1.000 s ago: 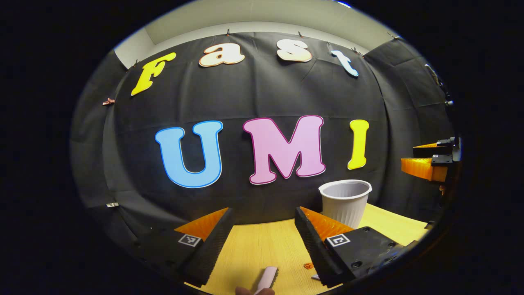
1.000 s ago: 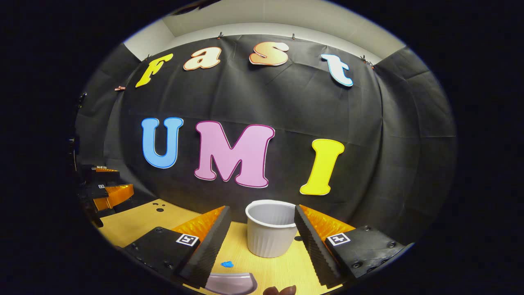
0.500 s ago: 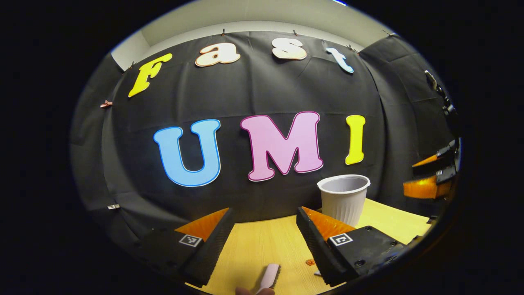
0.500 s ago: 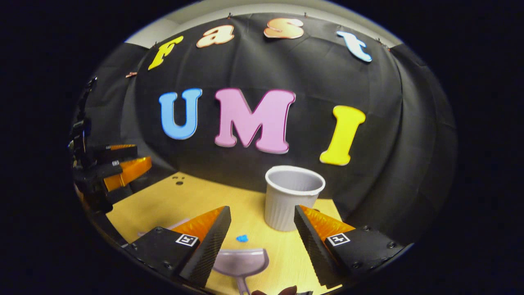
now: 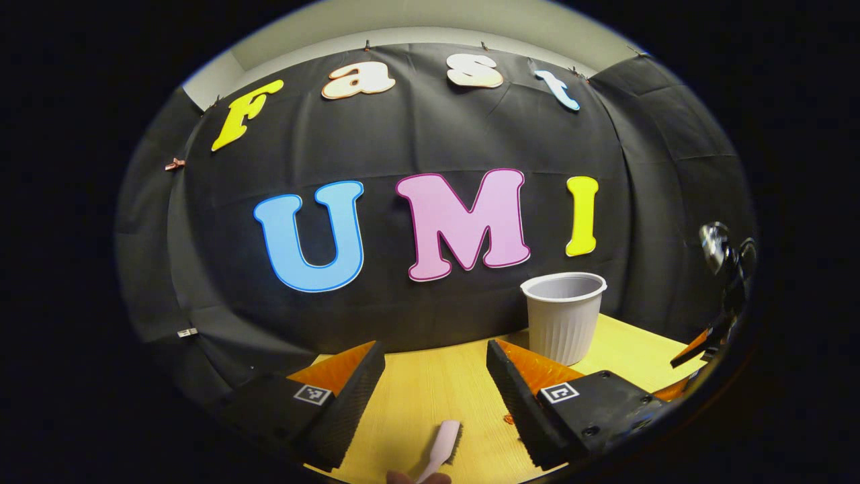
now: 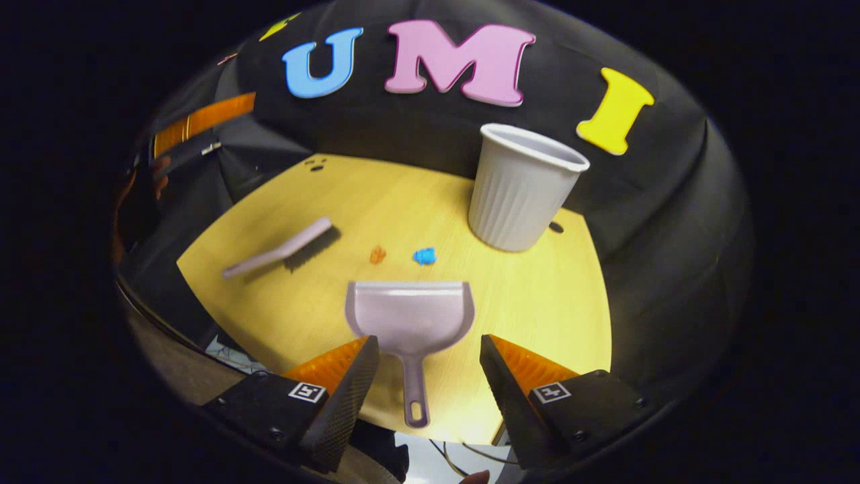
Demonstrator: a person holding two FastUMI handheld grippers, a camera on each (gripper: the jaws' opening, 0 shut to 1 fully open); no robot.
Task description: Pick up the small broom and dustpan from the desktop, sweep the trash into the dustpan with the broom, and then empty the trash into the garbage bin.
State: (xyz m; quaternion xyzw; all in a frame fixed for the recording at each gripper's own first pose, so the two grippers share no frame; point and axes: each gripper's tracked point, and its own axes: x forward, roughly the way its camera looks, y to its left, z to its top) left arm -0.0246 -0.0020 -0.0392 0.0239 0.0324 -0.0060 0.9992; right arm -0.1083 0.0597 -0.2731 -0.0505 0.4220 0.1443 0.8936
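Nothing is picked up yet. Your right gripper [image 6: 424, 366] hangs wide apart above the dustpan [image 6: 409, 314], whose handle points at the near edge of the surface [image 6: 537, 302]. Your left gripper [image 5: 435, 386] is wide too, over the broom [image 6: 282, 249]. Two scraps [image 6: 423, 256] lie between dustpan and bin [image 6: 521, 188], which stands near the far edge.
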